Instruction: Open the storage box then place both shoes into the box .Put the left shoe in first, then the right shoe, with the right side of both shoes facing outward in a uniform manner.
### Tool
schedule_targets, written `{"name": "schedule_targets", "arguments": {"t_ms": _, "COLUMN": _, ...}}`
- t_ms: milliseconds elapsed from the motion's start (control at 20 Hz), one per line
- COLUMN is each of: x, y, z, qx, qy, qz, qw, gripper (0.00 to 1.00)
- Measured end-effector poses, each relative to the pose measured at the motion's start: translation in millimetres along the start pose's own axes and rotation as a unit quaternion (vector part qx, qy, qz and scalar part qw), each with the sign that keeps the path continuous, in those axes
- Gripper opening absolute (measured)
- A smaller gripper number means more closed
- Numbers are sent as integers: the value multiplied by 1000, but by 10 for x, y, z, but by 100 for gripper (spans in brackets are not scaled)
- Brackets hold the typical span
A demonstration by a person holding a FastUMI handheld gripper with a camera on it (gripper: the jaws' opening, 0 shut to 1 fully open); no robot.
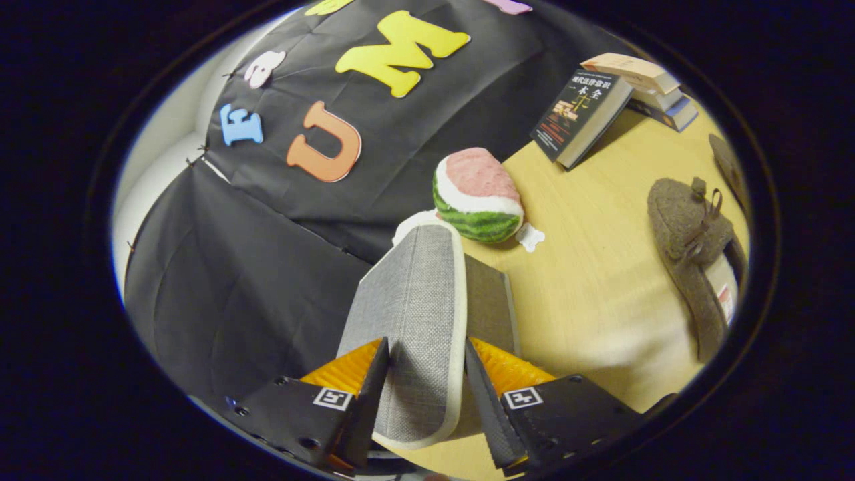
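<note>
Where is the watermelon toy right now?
In the gripper view the watermelon toy sits on the table, just beyond the grey lid held between the fingers.

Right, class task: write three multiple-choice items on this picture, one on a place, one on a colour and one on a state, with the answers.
1. Where is the watermelon toy?
A) just beyond the grey lid
B) on top of the stacked books
C) inside a shoe

2. What colour is the fuzzy shoe lying on the table?
A) red
B) brown
C) white

3. What are the fingers doing?
A) open above the bare table
B) shut on a book
C) shut on the grey lid

Answers:
1 A, the toy sits on the table right past the lid's far end.
2 B, the shoe's fuzzy upper is brown.
3 C, the lid stands between the fingers, with one pressing on each side.
</note>
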State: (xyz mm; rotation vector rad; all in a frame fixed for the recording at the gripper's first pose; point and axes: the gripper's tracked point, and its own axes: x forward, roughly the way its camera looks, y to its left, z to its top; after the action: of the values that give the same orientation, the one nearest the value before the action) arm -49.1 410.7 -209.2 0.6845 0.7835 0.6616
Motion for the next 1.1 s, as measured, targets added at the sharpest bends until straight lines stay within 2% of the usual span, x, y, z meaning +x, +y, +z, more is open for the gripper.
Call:
{"name": "schedule_targets", "arguments": {"t_ms": 50, "x": 54, "y": 10, "z": 50, "qx": -1, "qy": -9, "qz": -1, "qw": 1000, "gripper": 65}}
{"name": "schedule_targets", "arguments": {"t_ms": 100, "x": -93, "y": 4, "z": 132, "qx": 3, "qy": -22, "qz": 3, "qw": 1000, "gripper": 50}}
{"name": "schedule_targets", "arguments": {"t_ms": 250, "x": -117, "y": 121, "z": 163, "qx": -7, "qy": -23, "qz": 4, "qw": 1000, "gripper": 4}}
{"name": "schedule_targets", "arguments": {"t_ms": 350, "x": -154, "y": 223, "z": 191, "qx": -33, "qy": -29, "qz": 7, "qw": 999, "gripper": 0}}
{"name": "schedule_targets", "arguments": {"t_ms": 500, "x": -254, "y": 491, "z": 323, "qx": -66, "qy": -42, "qz": 22, "qw": 997, "gripper": 0}}
{"name": "schedule_targets", "arguments": {"t_ms": 700, "x": -343, "y": 1116, "z": 469, "qx": -116, "qy": -58, "qz": 49, "qw": 990, "gripper": 0}}
{"name": "schedule_targets", "arguments": {"t_ms": 950, "x": -229, "y": 2004, "z": 365, "qx": -204, "qy": -63, "qz": 81, "qw": 974, "gripper": 0}}
{"name": "schedule_targets", "arguments": {"t_ms": 1100, "x": -11, "y": 2442, "z": 168, "qx": -234, "qy": -55, "qz": 100, "qw": 966, "gripper": 5}}
